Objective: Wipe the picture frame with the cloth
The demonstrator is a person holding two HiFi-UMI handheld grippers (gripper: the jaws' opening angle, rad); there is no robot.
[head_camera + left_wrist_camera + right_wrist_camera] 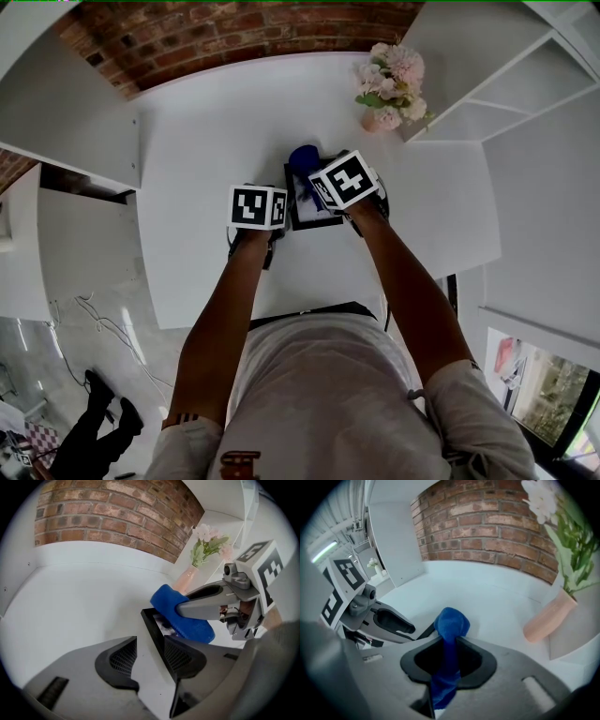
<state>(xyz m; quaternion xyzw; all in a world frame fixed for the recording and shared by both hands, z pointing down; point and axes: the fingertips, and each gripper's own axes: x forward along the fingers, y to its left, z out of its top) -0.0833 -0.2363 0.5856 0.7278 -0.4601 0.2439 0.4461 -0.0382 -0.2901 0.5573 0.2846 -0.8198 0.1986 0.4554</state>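
Right gripper view: right gripper [449, 644] jaws are pinching the cloth [451, 623], wiping the picture frame [151, 620]. Left gripper [150, 644] jaws are gaping around its 9 o'clock edge. The next move probably calls for sweeping toward 6 o'clock.

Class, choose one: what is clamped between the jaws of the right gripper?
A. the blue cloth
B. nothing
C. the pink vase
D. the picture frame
A: in the right gripper view the blue cloth passes between the right gripper's closed jaws and bunches beyond them.
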